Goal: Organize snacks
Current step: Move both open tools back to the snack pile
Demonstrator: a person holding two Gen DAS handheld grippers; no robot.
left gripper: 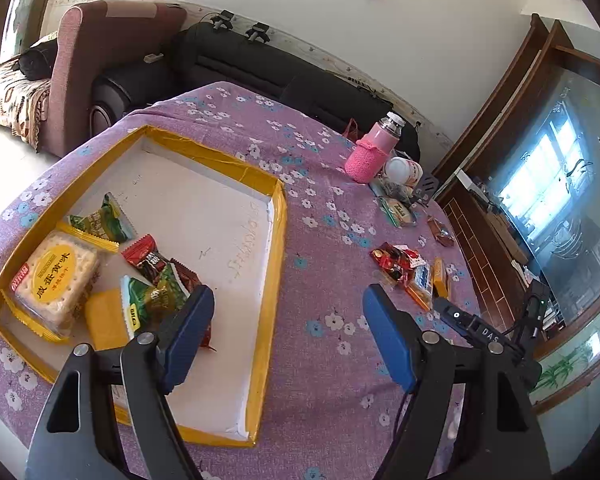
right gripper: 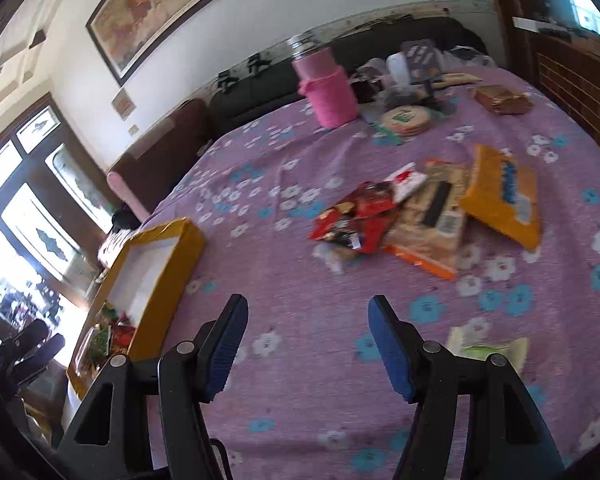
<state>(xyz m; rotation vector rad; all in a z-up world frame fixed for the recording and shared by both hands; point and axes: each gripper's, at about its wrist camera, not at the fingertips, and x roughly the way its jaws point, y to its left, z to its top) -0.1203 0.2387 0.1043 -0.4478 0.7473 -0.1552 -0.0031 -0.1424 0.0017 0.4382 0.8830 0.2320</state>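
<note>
From the left wrist, the left gripper (left gripper: 288,300) hung spread and empty over the yellow-rimmed tray (left gripper: 278,216) holding snacks. From the right wrist, the right gripper (right gripper: 308,310) was spread, empty; it should approach the red packet (right gripper: 356,216) squarely, pinching its edge.

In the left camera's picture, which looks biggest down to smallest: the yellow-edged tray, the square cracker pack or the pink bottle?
1. Yellow-edged tray, by far.
2. Square cracker pack.
3. Pink bottle, though it stands farther from the camera, so it may only look smaller.

One yellow-edged tray (left gripper: 278,216), one pink bottle (left gripper: 370,152), two hand-held grippers (left gripper: 288,320).
</note>
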